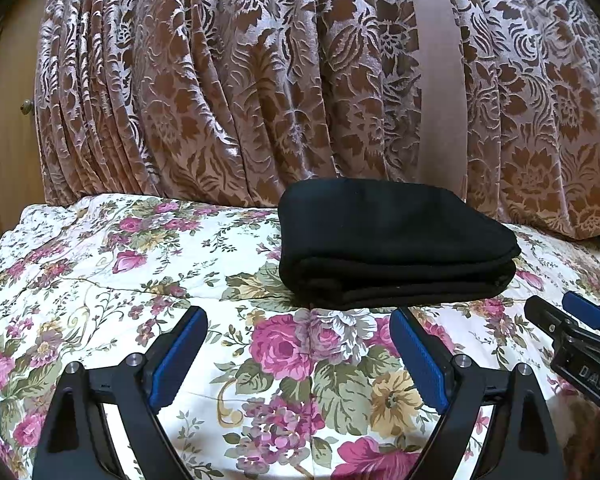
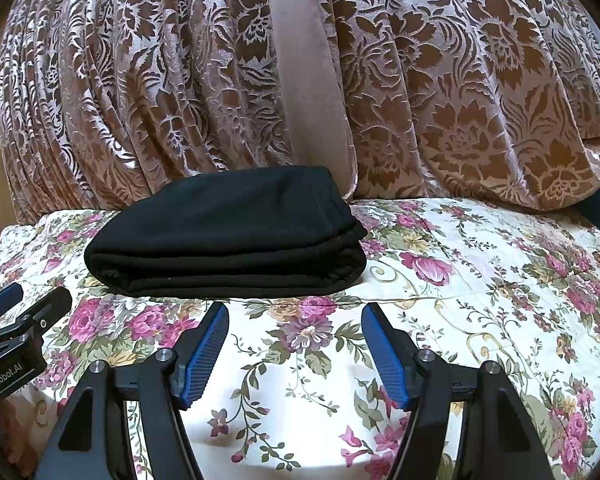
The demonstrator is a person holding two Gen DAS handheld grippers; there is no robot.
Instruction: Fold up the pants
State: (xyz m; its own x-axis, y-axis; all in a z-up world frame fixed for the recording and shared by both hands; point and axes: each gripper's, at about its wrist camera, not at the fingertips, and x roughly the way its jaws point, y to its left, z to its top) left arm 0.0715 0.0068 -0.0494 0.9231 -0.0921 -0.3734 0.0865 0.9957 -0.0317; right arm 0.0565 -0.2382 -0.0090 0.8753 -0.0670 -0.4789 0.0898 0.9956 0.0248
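- Nearest, left gripper (image 1: 298, 322): fingers spread wide, blue pads (image 1: 178, 364) facing each other across bare floral cloth, nothing held.
- Same for right gripper (image 2: 295, 316): spread wide, pads (image 2: 204, 356) apart, empty.
- Both parked side by side over the near part of the bedspread (image 1: 100, 264); each seen at the edge of the other's view, close together but not touching as far as can be told.
- Neither in contact with the pants; a strip of floral cloth visible between fingertips and the black bundle.
- Just beyond, pants (image 1: 392, 240): black, lying flat on the bedspread as a compact rectangular stack, several layers showing along the near edge.
- From the left wrist view, slightly right of centre; from the right wrist view (image 2: 228, 236), left of centre, so roughly between the two grippers and ahead of them.
- Edges mostly lined up; one corner a little rounded and loose, no legs or waistband trailing out.
- Behind, a brown patterned curtain (image 1: 220, 92) hanging down to the far edge of the bed, a plain band (image 1: 440, 92) running down it.
- Judged progress: folding looks done or very nearly so, bundle released and resting on its own.
- Possibly left: a light press or squaring of the loose corner, otherwise nothing obvious.
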